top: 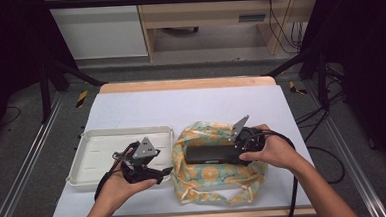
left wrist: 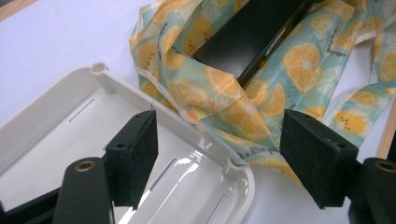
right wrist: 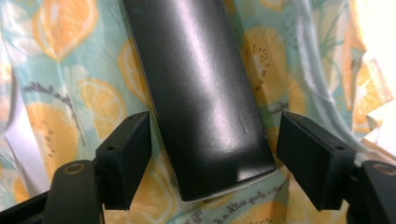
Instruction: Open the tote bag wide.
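Left gripper (top: 166, 171) held low in the person's left hand (top: 119, 186), jaws spread wide with nothing between the pads; beneath and between its jaws sits the near corner of a white plastic tray (left wrist: 100, 77), and just past that corner the edge of the orange-print cloth (left wrist: 233, 116) begins; the cloth's hem touches the tray rim in the left gripper view.

Right gripper (top: 231, 145) in the person's right hand (top: 276, 151), jaws likewise spread; the end of a long black box (right wrist: 201, 93) lies between its pads, a clear gap at either side, so the pads do not press on it; the box runs straight ahead from this gripper, its glossy top facing up.

The box rests on the crumpled cloth, which spreads under and around it on all sides; cloth and tray lie side by side on the white-covered table (top: 191, 103), the tray on the left gripper's side.
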Action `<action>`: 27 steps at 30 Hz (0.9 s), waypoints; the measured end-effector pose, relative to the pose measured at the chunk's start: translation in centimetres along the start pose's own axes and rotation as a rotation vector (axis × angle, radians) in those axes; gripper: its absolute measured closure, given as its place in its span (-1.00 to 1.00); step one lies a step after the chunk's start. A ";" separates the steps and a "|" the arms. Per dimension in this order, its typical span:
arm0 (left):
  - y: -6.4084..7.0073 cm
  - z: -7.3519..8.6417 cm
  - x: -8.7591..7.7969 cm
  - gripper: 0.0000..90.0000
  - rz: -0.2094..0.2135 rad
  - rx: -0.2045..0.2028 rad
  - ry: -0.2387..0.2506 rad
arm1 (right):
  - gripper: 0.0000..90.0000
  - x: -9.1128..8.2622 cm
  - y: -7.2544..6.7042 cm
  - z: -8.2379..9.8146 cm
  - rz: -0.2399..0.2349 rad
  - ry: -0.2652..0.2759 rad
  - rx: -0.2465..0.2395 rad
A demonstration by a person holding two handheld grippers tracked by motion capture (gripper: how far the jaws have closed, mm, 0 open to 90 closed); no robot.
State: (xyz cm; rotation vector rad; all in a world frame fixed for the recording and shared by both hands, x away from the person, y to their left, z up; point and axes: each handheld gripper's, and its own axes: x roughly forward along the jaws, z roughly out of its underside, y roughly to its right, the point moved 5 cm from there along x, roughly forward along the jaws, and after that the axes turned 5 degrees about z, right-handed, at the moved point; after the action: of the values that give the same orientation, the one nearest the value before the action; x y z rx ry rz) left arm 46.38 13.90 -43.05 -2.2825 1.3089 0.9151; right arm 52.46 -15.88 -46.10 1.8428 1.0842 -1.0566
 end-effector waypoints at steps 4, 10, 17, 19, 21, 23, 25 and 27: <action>-0.1 0.0 -0.1 -0.37 -0.002 -0.001 -0.001 | -0.39 0.7 0.0 0.1 -0.025 -0.020 -0.037; -0.4 0.3 -0.2 -0.37 -0.009 -0.005 -0.007 | -0.32 1.7 0.3 0.3 -0.052 -0.034 -0.063; -0.5 0.4 -0.2 -0.37 -0.007 -0.006 -0.013 | -0.22 2.8 0.1 0.4 -0.069 -0.049 -0.111; -0.5 0.5 -0.2 -0.37 -0.007 -0.006 -0.017 | -0.19 2.7 0.1 0.4 -0.072 -0.045 -0.113; -0.6 0.5 -0.2 -0.37 -0.009 -0.009 -0.019 | -0.15 2.5 0.1 0.5 -0.078 -0.041 -0.111; -0.6 0.6 -0.2 -0.37 -0.007 -0.010 -0.018 | -0.10 2.3 0.1 0.5 -0.082 -0.030 -0.120; -0.7 0.6 -0.2 -0.37 -0.008 -0.010 -0.021 | -0.09 2.1 0.1 0.6 -0.080 -0.027 -0.111; -0.7 0.6 -0.2 -0.37 -0.007 -0.011 -0.022 | -0.08 2.0 0.1 0.7 -0.077 -0.020 -0.113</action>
State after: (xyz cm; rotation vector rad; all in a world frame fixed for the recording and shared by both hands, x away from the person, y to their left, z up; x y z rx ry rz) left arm 46.69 14.75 -43.40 -2.2779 1.2884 0.9448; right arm 52.98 -15.93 -48.10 1.7106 1.1869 -1.0336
